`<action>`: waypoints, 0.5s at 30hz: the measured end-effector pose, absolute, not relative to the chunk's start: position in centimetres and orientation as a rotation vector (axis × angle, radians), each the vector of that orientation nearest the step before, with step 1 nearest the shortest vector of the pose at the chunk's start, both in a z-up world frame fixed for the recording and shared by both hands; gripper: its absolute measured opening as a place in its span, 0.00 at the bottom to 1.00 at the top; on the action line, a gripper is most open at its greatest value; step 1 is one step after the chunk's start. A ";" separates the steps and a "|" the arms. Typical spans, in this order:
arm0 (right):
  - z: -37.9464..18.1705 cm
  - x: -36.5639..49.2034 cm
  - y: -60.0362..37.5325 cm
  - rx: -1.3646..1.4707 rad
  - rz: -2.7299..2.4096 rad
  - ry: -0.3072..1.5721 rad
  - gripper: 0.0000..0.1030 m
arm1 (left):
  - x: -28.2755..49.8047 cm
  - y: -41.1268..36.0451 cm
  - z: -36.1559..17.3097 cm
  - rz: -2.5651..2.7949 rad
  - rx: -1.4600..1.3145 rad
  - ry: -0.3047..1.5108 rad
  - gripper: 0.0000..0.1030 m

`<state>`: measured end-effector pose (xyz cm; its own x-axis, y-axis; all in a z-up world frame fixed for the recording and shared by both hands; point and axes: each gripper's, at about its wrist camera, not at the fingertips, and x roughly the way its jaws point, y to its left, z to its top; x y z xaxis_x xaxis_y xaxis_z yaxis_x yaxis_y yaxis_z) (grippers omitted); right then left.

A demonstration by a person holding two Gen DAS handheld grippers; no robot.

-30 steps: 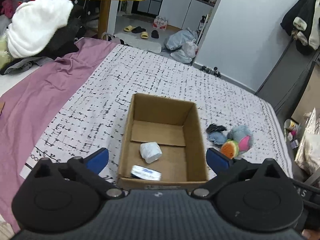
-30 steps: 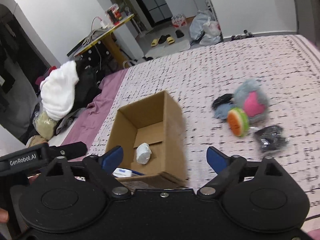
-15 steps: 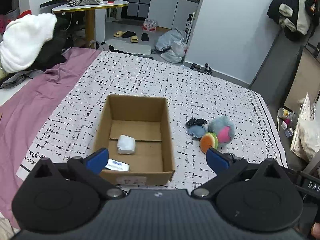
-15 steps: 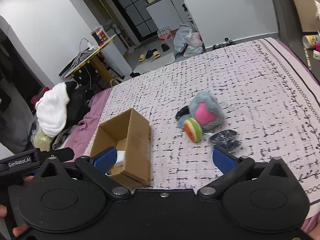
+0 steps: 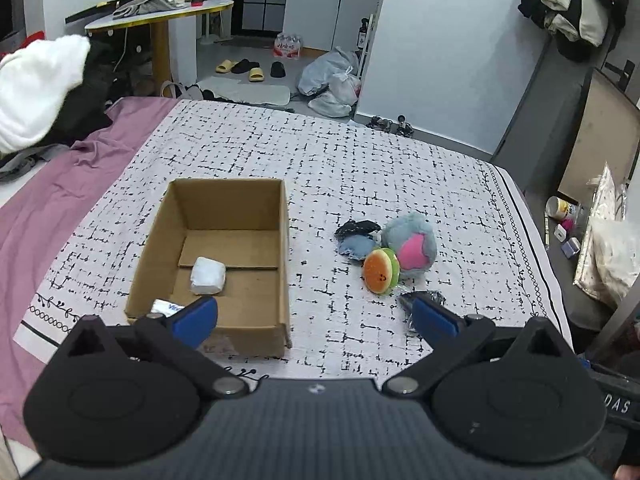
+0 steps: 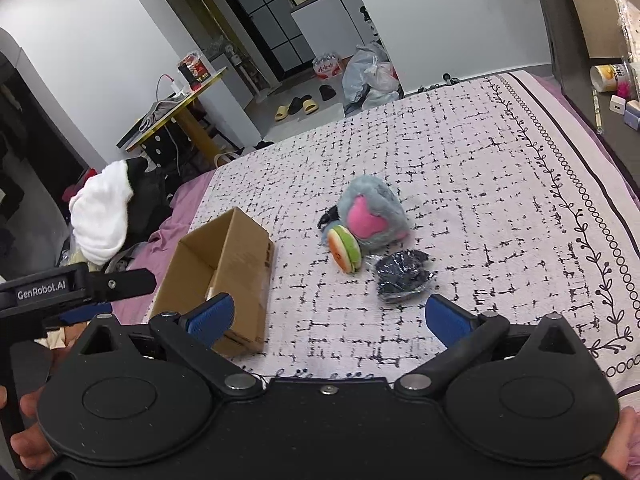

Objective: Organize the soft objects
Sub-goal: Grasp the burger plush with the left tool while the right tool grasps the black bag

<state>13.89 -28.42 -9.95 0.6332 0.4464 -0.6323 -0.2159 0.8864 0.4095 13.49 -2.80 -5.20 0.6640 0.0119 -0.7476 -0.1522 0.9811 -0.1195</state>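
An open cardboard box [image 5: 280, 216] [image 6: 240, 252] sits on the patterned bedspread; inside lie a white soft packet [image 5: 207, 276] and a small tissue pack [image 5: 168, 306]. To its right lie a grey-and-pink plush [image 5: 412, 246] [image 6: 370, 216], an orange-and-green burger plush [image 5: 380, 271] [image 6: 345, 248], dark and blue socks [image 5: 356, 236], and a dark item in a clear wrapper [image 6: 402, 276] [image 5: 430, 300]. My left gripper [image 5: 316, 318] is open and empty near the bed's front edge. My right gripper [image 6: 326, 318] is open and empty, just short of the wrapped item.
A purple sheet [image 5: 48, 200] with a white and black clothes pile [image 5: 36, 88] lies left of the box. The bedspread's right edge [image 5: 536, 240] drops to a floor with small bottles. The left gripper's body [image 6: 76, 284] shows at the left of the right wrist view.
Both grippers have pulled back and swung right; the box now sits further left in both views and the plush toys sit nearer the centre. Jaws stay open.
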 end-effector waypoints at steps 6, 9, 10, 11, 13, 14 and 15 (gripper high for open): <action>-11.2 14.4 -29.5 0.275 0.394 0.810 1.00 | 14.2 -4.8 -6.1 0.090 -0.155 0.827 0.99; -11.5 15.0 -29.5 0.244 0.406 0.815 0.99 | 14.6 -5.5 -6.6 0.086 -0.154 0.823 0.97; -11.6 15.2 -29.5 0.231 0.415 0.820 0.99 | 14.7 -5.7 -6.8 0.084 -0.154 0.823 0.97; -11.7 15.5 -29.5 0.224 0.421 0.822 0.98 | 14.9 -6.0 -7.1 0.081 -0.153 0.823 0.97; -11.9 16.1 -29.5 0.212 0.432 0.830 0.97 | 15.4 -6.4 -7.5 0.081 -0.145 0.827 0.97; -12.0 16.5 -29.4 0.209 0.437 0.833 0.96 | 15.6 -6.7 -7.7 0.079 -0.142 0.830 0.96; -12.1 16.8 -29.3 0.205 0.444 0.836 0.94 | 15.9 -6.8 -7.9 0.076 -0.141 0.831 0.95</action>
<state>16.82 -29.30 -12.12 0.5858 0.4566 -0.6696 -0.2984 0.8897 0.3456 15.88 -6.83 -7.92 0.6717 0.0123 -0.7407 -0.1229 0.9879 -0.0950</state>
